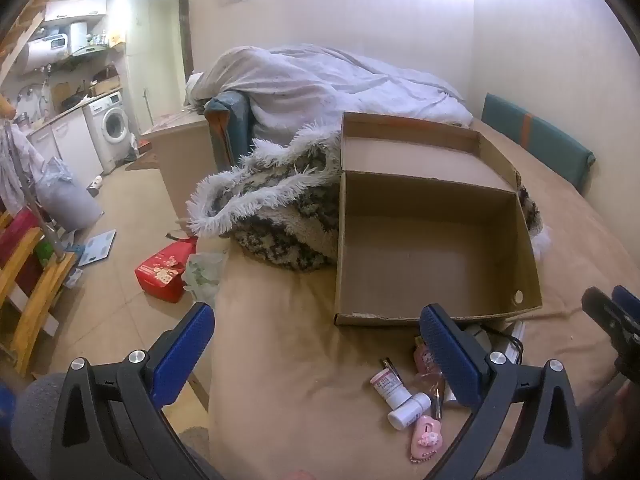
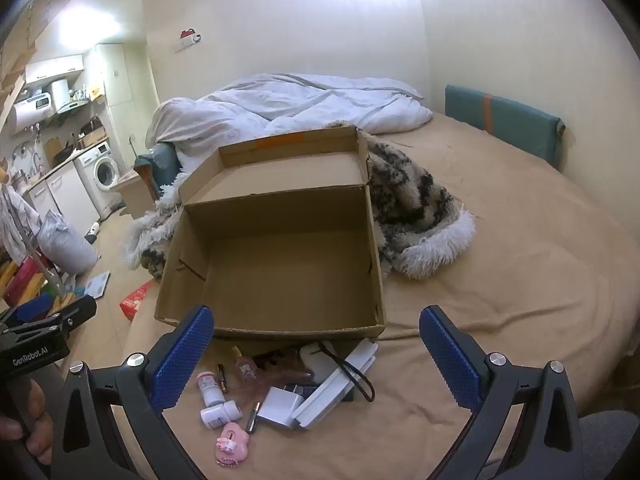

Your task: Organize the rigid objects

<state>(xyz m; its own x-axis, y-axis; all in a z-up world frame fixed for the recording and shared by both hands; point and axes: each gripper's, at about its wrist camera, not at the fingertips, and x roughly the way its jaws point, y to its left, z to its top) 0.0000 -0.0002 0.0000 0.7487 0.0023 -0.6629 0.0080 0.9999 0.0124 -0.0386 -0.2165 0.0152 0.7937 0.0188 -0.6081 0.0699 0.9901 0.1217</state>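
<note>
My left gripper point(image 1: 316, 356) and right gripper point(image 2: 316, 356) spread wide and empty, cardboard box point(image 2: 280, 264) at twelve o'clock, small toiletries point(image 2: 218, 400) below it.

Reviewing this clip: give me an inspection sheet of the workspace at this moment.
Surface: tan bedsheet, wrinkled.
Job's things: open cardboard box, nothing inside; in front of it two white bottles, pink heart charm, white charger, white flat case.
Clutter: furry blanket behind the box, white duvet.
Grippers: left gripper and right gripper open, holding nothing.
Cables: black cord across the case.
Surroundings: washing machine, red bag on floor.
</note>
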